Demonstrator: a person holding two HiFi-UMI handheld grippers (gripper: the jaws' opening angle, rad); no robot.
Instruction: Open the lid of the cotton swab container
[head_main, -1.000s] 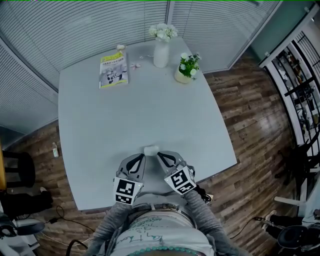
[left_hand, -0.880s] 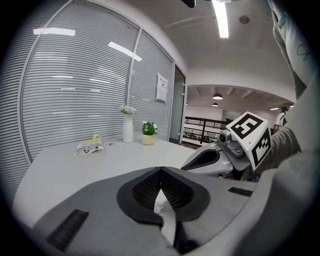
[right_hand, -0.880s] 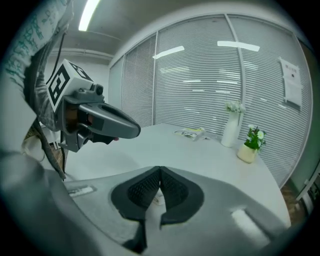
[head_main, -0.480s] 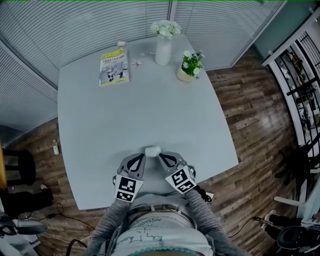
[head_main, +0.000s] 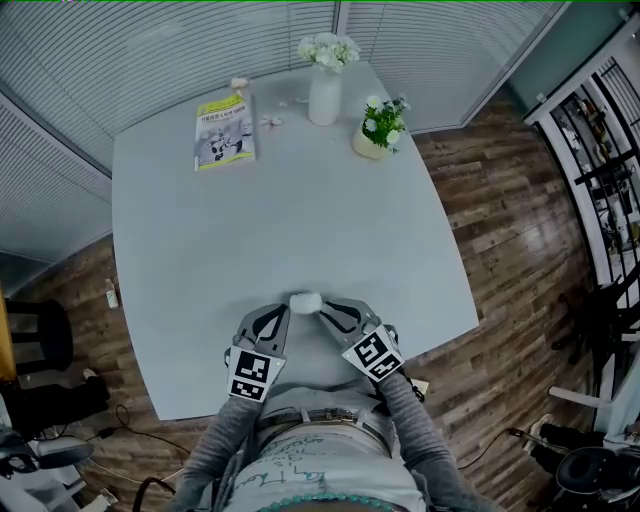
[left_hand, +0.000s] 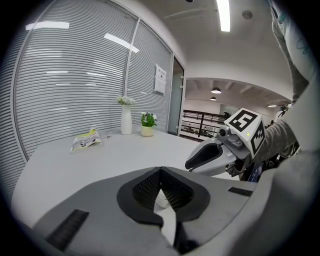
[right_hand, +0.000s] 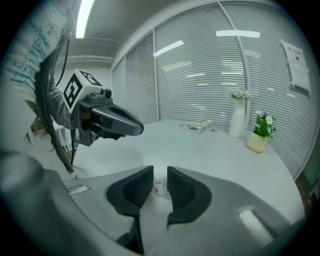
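The right claw (right_hand: 160, 172) has just opened slightly before the container (right_hand: 159, 187); left claw (left_hand: 160, 172) closed, empty.

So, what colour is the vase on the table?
White; the vase shows best in the head view.

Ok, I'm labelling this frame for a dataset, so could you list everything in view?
flat grey table: one, grey, mid-room on a wooden floor
small white cotton swab container: one, white, upright near the table's near edge, between the two grippers' tips
yellow-green printed booklet: one, far left of the table
tall white vase of white flowers: one, far edge
small cream pot of green plant: one, right of the vase
small pale bits: a few, between booklet and vase, too small to identify
left gripper: one, grey with black pads, jaws shut, left of the container
right gripper: one, same colours, jaws apart and just been opening, container showing in the gap
person's arms: two, grey sleeves, bottom of the head view
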